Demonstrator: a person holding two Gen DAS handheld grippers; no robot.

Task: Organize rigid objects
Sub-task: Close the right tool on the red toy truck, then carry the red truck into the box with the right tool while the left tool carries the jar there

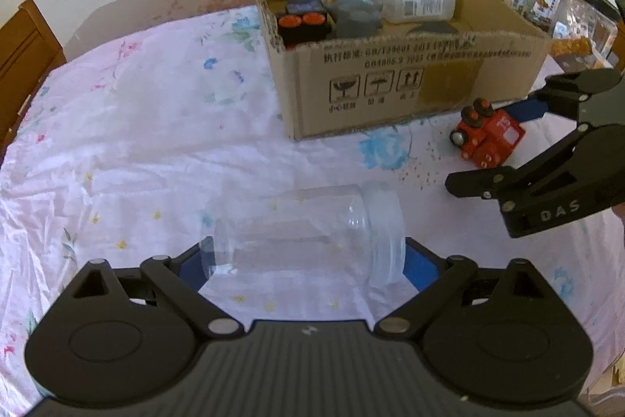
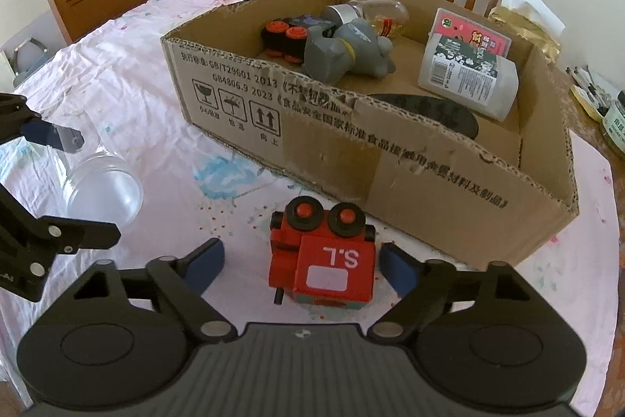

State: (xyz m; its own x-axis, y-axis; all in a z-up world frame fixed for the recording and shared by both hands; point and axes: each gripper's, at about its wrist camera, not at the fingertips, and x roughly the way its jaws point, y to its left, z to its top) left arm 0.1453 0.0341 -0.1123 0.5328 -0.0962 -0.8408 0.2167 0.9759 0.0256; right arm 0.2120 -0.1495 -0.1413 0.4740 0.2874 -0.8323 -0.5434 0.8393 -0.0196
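Red toy truck point(image 2: 324, 256) sits between gaping right tongs point(image 2: 302, 266).

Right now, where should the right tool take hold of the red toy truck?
Grip the red toy truck across its flat boxy side walls, coming from above and behind. It lies with wheels facing the cardboard box, and the right tool already straddles it, pads not yet touching.

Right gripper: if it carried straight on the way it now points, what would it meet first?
Most likely the red toy truck, lying between the open right gripper pads. The cardboard box is behind it, though depth is hard to judge.
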